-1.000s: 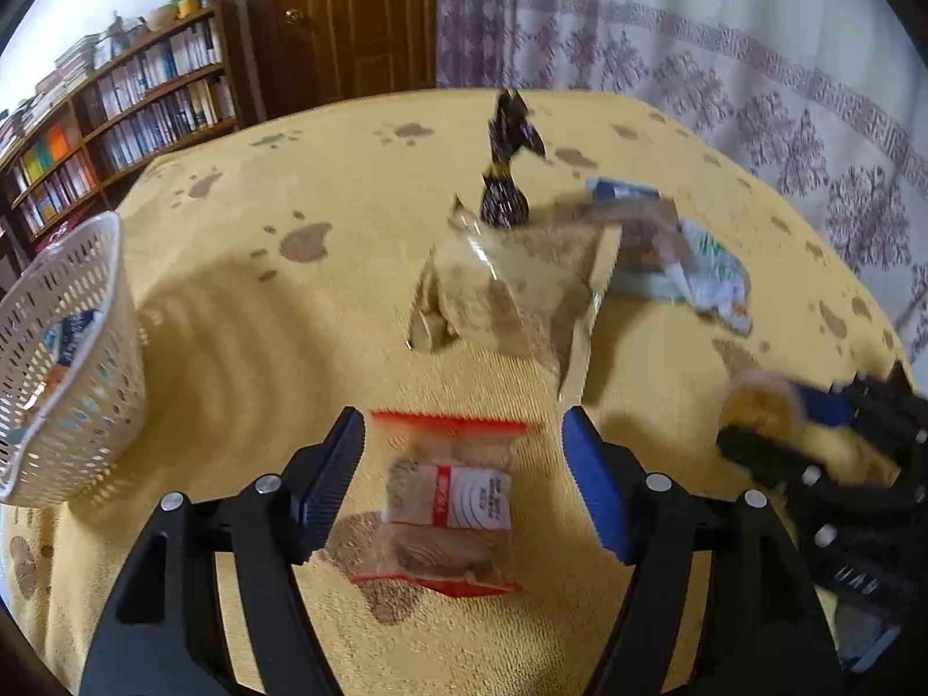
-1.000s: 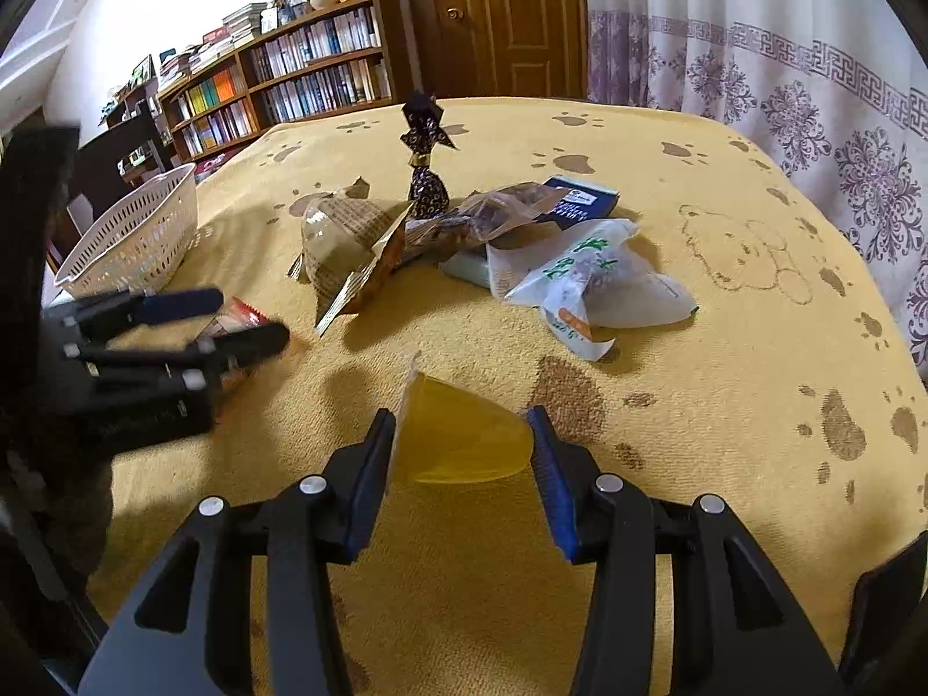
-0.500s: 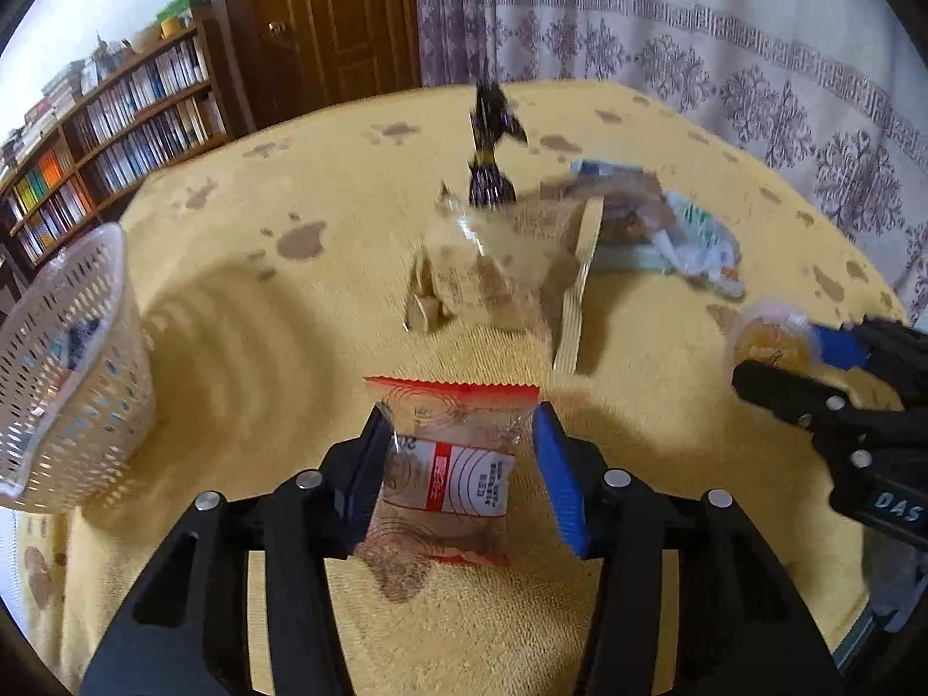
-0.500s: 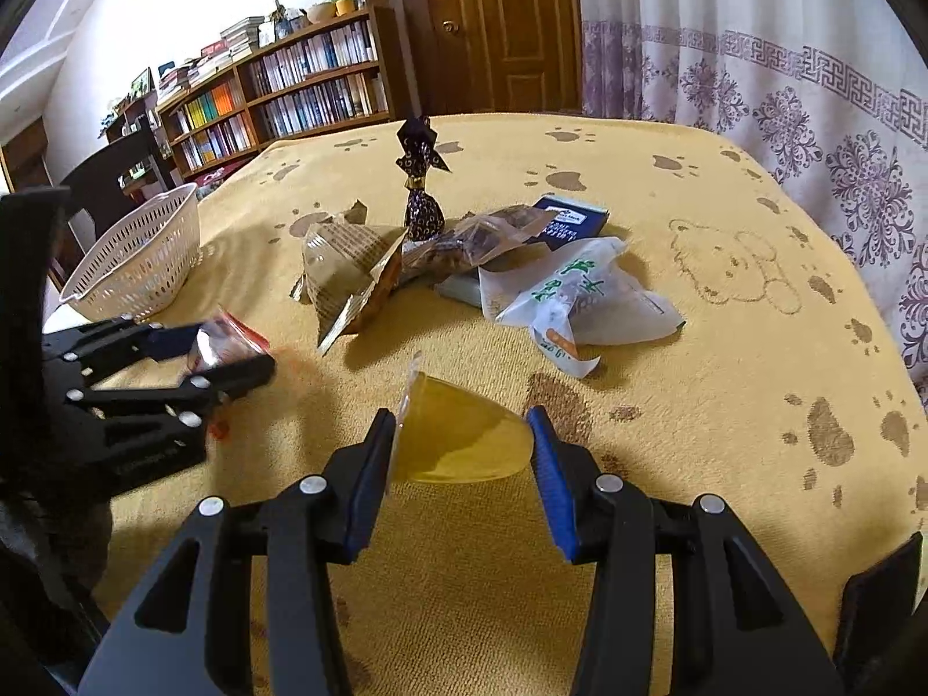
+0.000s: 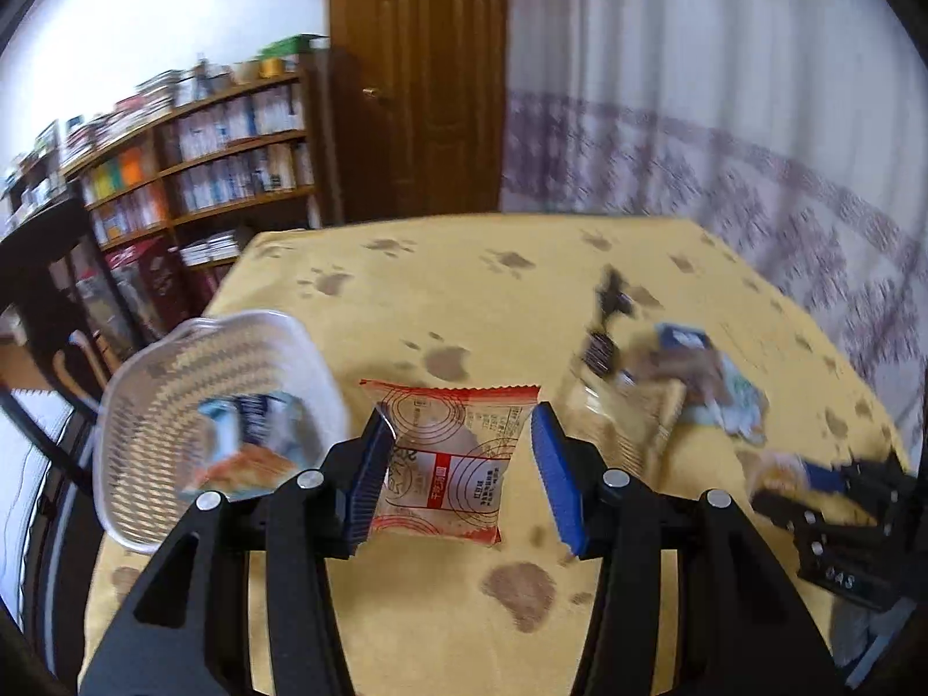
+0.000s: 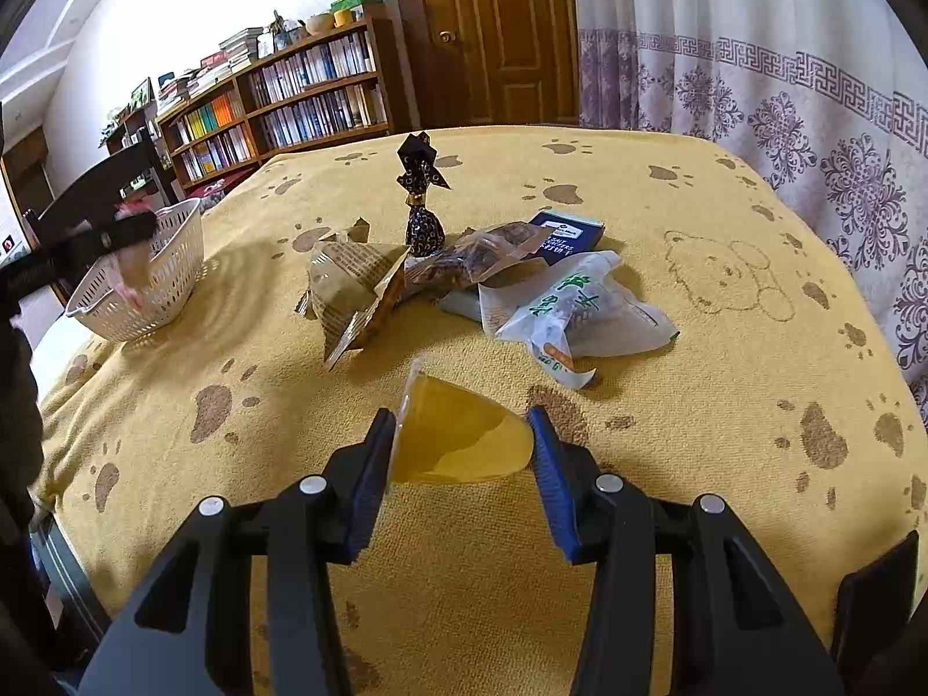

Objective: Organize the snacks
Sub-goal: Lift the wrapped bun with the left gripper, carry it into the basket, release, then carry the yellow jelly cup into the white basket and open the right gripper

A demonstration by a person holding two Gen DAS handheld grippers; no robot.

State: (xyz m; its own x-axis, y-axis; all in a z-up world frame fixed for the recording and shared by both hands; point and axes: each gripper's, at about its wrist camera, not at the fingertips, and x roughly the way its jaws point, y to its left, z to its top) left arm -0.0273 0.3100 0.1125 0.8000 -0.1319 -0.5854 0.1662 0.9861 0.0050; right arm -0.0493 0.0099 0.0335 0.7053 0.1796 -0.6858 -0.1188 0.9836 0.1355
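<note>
My left claw point(image 5: 458, 464) is clamped on a red-edged packet point(image 5: 449, 458), pinched across its width with the long axis running away from me, and held clear of the yellow cloth point(image 5: 522, 290). The basket point(image 5: 145, 394) sits at the cloth's left edge, just left of the packet; from the right wrist view my left claw point(image 6: 124, 232) looks to be at or over its near rim, though blur leaves that uncertain. So the drop, I judge, needs only a small shift left over the rim. My right claw point(image 6: 458, 452) grips a yellow jelly cup point(image 6: 458, 435) near the cloth's near edge, well right of the basket, with the pile of wrappers point(image 6: 464, 272) lying toward the middle.
</note>
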